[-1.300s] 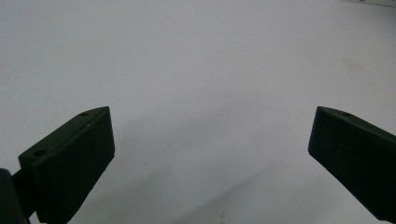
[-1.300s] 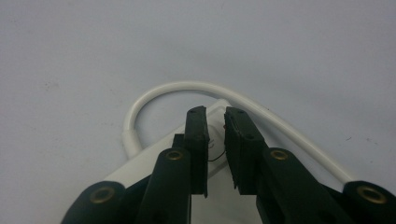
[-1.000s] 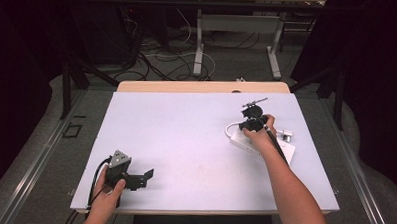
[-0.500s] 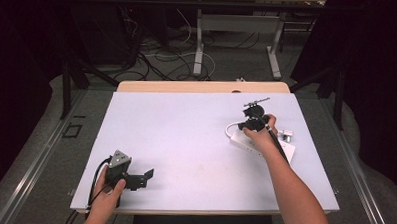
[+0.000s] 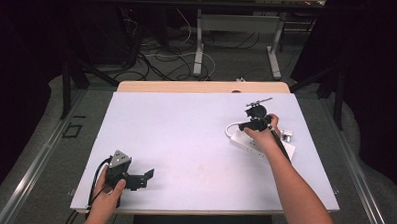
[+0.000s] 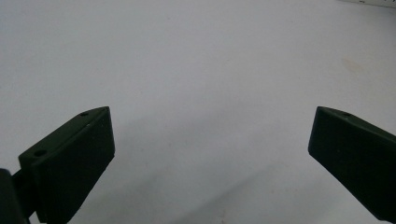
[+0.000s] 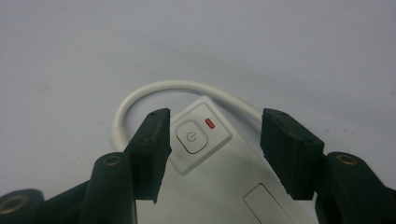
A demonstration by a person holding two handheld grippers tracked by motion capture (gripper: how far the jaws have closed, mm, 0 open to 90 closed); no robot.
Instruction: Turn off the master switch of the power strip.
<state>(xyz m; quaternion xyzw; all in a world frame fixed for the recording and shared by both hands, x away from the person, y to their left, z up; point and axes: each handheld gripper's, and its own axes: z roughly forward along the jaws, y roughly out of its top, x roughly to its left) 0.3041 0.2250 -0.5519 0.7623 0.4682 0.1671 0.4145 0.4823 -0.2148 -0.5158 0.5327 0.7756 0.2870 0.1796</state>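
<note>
- High view: the white plastic power strip (image 5: 261, 145) lies at the right side of the pale grey table (image 5: 185, 136), right gripper (image 5: 249, 125) over its near-left end. Left gripper (image 5: 143, 177) is parked well apart near the front edge, so nothing steadies the strip if it's nudged.
- Left gripper view: jaws spread wide, nothing between them.
- Right gripper view: jaws have just been opening and straddle the round-cornered power button (image 7: 191, 136) beside the lit red lamp (image 7: 210, 123), pads clear. A sloppy descent could snag the looped white cable (image 7: 140, 95).

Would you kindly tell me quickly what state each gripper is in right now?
Left gripper: open, holding nothing.
Right gripper: open, jaws just been opening, straddling the white power strip at its power button, not gripping.
</note>
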